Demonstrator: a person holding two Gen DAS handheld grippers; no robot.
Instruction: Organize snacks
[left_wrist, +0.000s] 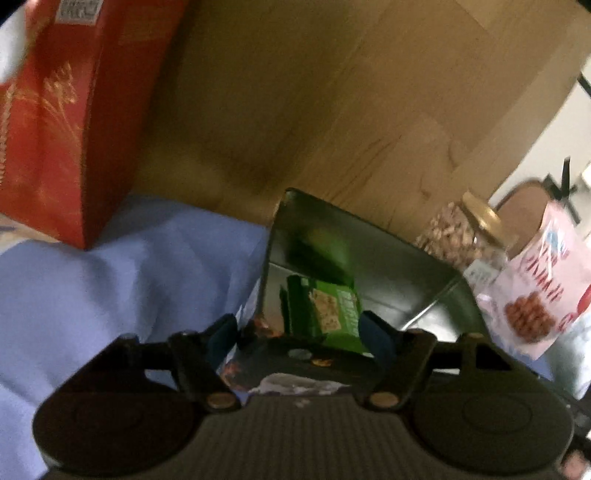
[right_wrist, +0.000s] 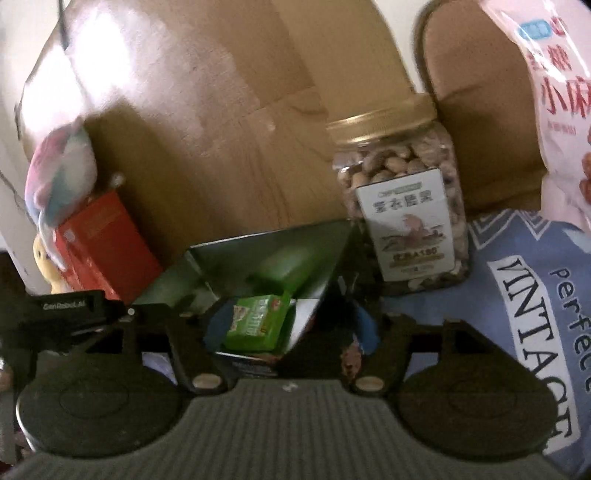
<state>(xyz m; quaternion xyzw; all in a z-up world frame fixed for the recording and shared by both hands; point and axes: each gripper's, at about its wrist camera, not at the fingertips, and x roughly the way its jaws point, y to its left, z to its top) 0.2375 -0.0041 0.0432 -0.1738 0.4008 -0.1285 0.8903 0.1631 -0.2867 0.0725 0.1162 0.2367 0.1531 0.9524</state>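
An open shiny metal tin (left_wrist: 369, 258) holds a green snack pack (left_wrist: 332, 317); both also show in the right wrist view, the tin (right_wrist: 258, 251) and the pack (right_wrist: 258, 321). My left gripper (left_wrist: 299, 332) is closed around the tin's near wall, its fingers hugging a dark printed side. My right gripper (right_wrist: 288, 332) grips the tin's near edge the same way. A nut jar (right_wrist: 402, 206) with a gold lid stands right of the tin. A pink-white snack bag (right_wrist: 554, 110) is at the far right. A red box (left_wrist: 55, 118) stands at left.
A blue cloth (left_wrist: 110, 277) with printed words covers the near part of the wooden table (left_wrist: 314, 110). A pastel plush toy (right_wrist: 59, 177) rests on the red box (right_wrist: 103, 251). A brown chair (right_wrist: 476, 92) stands behind the jar.
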